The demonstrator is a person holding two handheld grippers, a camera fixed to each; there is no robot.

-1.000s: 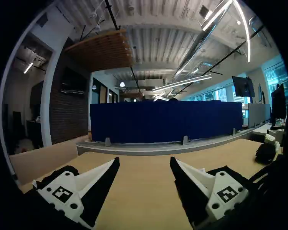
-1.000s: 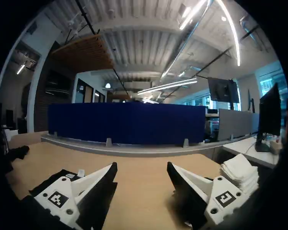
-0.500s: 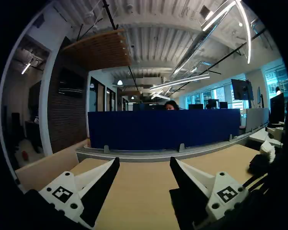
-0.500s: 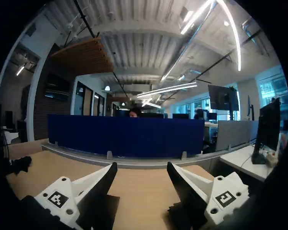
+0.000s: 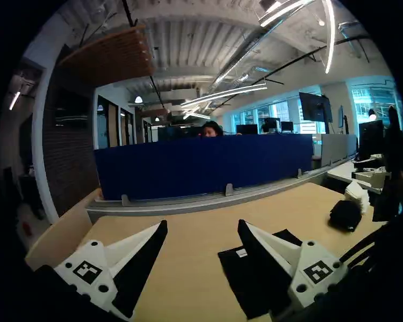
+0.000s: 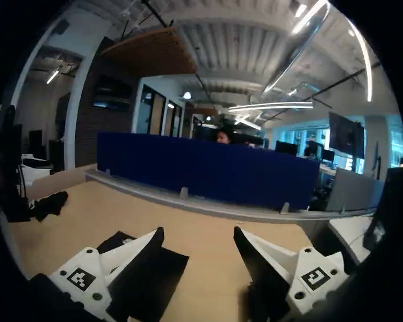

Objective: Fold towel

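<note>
A black towel point(image 5: 243, 271) lies flat on the wooden table point(image 5: 191, 241), partly under the right-hand finger of my left gripper point(image 5: 201, 223). That gripper is open, with bare tabletop between its fingers. In the right gripper view the same black towel point(image 6: 166, 265) lies under and beside the left-hand finger of my right gripper point(image 6: 198, 231). This gripper is open too and holds nothing. Both grippers hover a little above the table, at the towel's near side.
A crumpled black cloth point(image 5: 345, 214) and a stack of white towels point(image 5: 357, 194) sit at the table's right end. Another dark cloth point(image 6: 51, 204) lies at the left. A blue partition point(image 5: 201, 166) bounds the far edge, with a person's head point(image 5: 210, 129) behind it.
Both grippers have risen and now look down more, so the black towel has come into view beneath them. The right gripper's view has swung left. Both stay open.
</note>
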